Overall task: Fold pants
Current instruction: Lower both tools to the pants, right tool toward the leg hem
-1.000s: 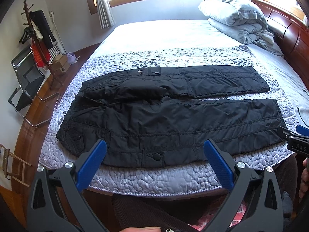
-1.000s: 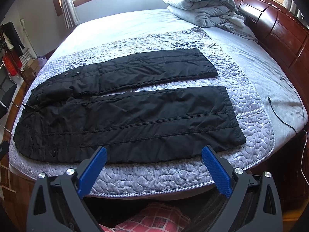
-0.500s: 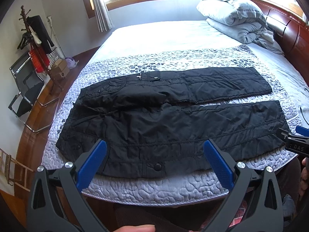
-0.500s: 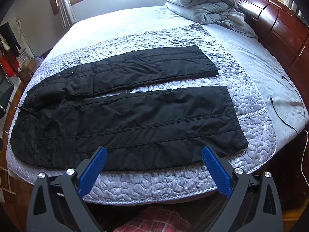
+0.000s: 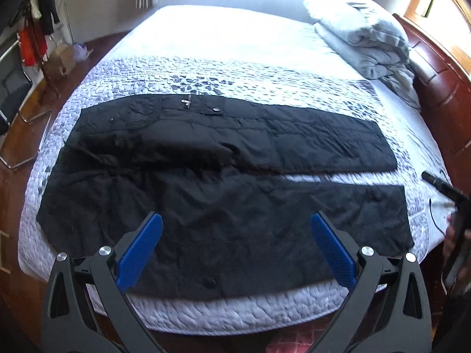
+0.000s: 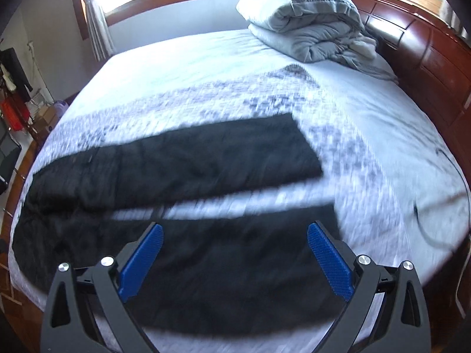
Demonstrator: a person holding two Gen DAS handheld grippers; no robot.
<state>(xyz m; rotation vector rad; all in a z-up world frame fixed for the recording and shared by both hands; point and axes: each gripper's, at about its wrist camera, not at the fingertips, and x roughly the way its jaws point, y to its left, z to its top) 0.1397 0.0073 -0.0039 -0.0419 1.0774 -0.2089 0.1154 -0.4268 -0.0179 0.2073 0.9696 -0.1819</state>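
Left gripper: jaws spread wide, nothing held, hovering over the waist half of the near leg of the black pants. Right gripper: likewise wide open and empty, above the near leg's cuff half; this view is motion-blurred. Pants lie flat, legs apart, on the quilted bedspread. Folded grey duvet lies beyond the pants.
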